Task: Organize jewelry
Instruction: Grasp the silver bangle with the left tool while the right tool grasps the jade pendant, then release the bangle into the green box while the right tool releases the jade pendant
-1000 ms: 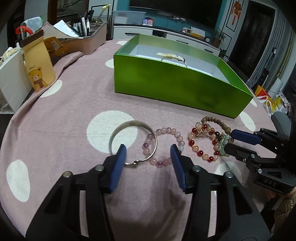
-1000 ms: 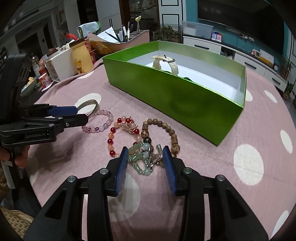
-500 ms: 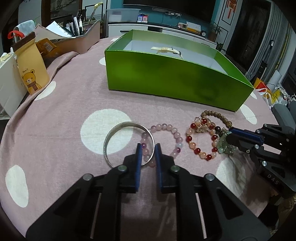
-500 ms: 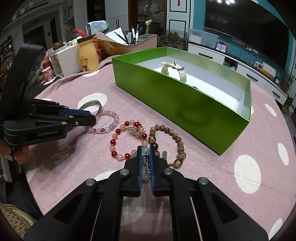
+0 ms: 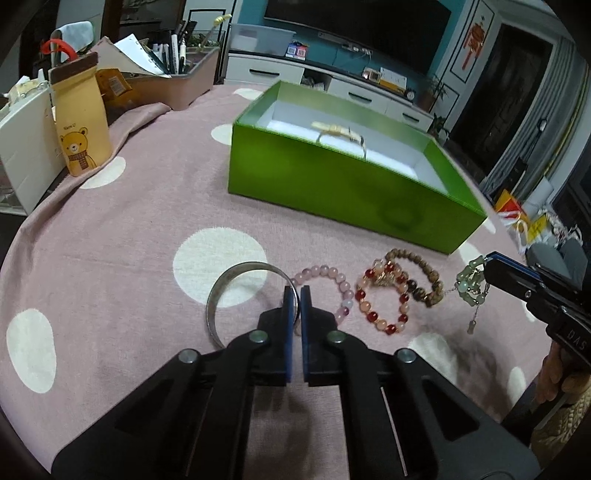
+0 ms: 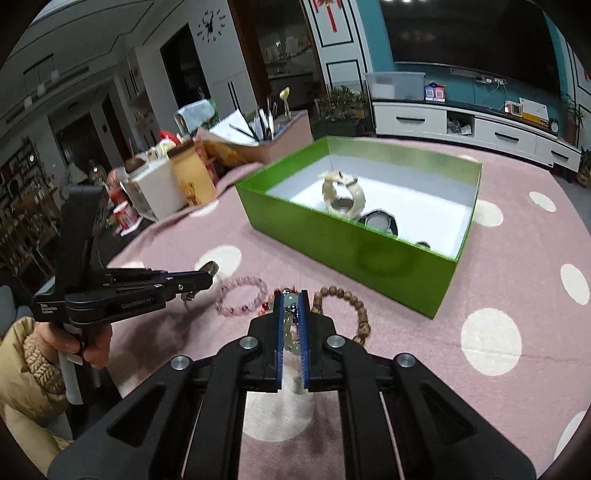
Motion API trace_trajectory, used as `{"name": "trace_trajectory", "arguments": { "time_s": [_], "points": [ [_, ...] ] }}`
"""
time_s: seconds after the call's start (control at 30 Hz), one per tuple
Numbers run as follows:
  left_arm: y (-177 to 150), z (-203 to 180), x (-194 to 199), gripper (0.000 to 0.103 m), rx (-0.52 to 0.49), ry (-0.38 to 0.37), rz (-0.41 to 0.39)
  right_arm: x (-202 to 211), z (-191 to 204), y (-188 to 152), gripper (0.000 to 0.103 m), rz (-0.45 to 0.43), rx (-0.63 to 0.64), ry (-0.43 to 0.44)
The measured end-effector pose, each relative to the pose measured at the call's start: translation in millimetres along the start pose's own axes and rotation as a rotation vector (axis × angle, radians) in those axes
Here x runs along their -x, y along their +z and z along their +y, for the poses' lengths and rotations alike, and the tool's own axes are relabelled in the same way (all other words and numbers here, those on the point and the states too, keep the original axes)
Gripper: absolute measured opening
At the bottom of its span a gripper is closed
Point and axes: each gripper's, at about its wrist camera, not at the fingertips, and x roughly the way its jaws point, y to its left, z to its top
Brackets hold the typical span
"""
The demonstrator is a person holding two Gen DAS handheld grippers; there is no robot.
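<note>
Both grippers are matte black with blue ribbed fingers (image 6: 281,332) and silver pivot screws. The left gripper (image 6: 207,277) carries white "GenRobot.AI" lettering; the hand (image 6: 94,345) holding it wears a tan knit cuff.

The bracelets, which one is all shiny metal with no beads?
The silver bangle, farthest left in the row and pinched by the left gripper. The pink bracelet, red bracelet and brown bracelet are all beads.

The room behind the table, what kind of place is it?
Most likely a home living room: a big dark TV above a white media cabinet, a wall clock, and a table with a pink polka-dot cloth.
</note>
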Motion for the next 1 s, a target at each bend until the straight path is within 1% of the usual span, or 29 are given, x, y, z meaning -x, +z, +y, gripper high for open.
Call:
{"name": "trace_trajectory", "arguments": {
  "time_s": [0.2, 0.3, 0.5, 0.77, 1.0],
  "points": [
    [9.9, 2.6, 19.7, 0.003, 0.018, -0.001, -0.046, 19.0, -2.6, 8.4, 0.007, -0.047, -0.010, 0.001],
    [16.5, 0.4, 30.0, 0.003, 0.011, 0.011, -0.073, 26.2, -3.6, 12.6, 0.007, -0.066, -0.009, -0.008],
    [29.1, -4.4, 43.4, 0.003, -0.008, 0.027, -0.101, 41.6, -8.9, 23.7, 0.007, -0.108, -0.010, -0.030],
    [59.6, -19.6, 54.3, 0.003, -0.057, 0.034, -0.140, 60.7, -18.1, 43.8, 0.007, -0.165, 0.003, -0.074],
    [92.1, -36.1, 54.1, 0.003, -0.103, 0.032, -0.167, 64.3, -28.5, 61.6, 0.007, -0.197, 0.008, -0.113]
  ]
}}
